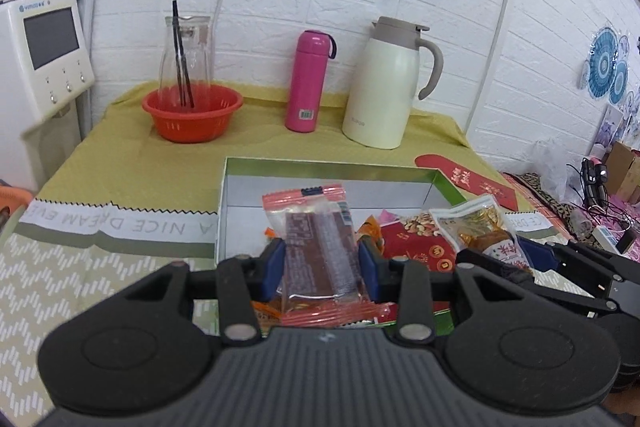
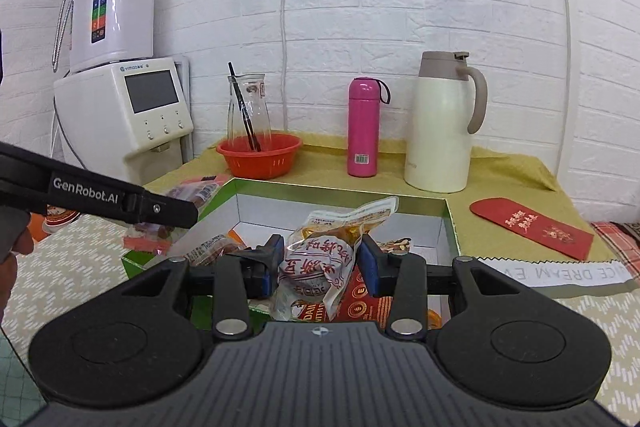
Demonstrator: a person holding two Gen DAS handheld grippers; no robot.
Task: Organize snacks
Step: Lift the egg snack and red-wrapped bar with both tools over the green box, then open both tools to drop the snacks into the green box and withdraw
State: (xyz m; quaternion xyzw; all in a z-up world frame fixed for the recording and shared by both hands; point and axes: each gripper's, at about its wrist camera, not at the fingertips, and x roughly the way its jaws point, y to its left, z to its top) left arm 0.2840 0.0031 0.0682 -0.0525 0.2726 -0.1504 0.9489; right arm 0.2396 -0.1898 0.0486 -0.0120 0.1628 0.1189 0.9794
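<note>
My left gripper (image 1: 322, 263) is shut on a clear, orange-edged packet (image 1: 316, 239) with a dark brown bar inside, held upright above the near end of a green-rimmed white box (image 1: 320, 167). My right gripper (image 2: 320, 263) is shut on a crinkled clear packet with red characters (image 2: 316, 259), also over the box (image 2: 340, 187). Each gripper shows in the other's view: the right gripper (image 1: 504, 255) with its packet (image 1: 480, 223) at the right, the left gripper (image 2: 188, 217) with its packet (image 2: 192, 193) at the left. A red nut packet (image 1: 416, 243) and other snacks lie in the box.
At the back of the yellow-green cloth stand an orange colander (image 1: 192, 115) with a glass carafe, a pink flask (image 1: 306, 83) and a cream thermal jug (image 1: 384, 87). A red envelope (image 2: 532, 227) lies right of the box. A white water dispenser (image 2: 124, 115) stands at the left.
</note>
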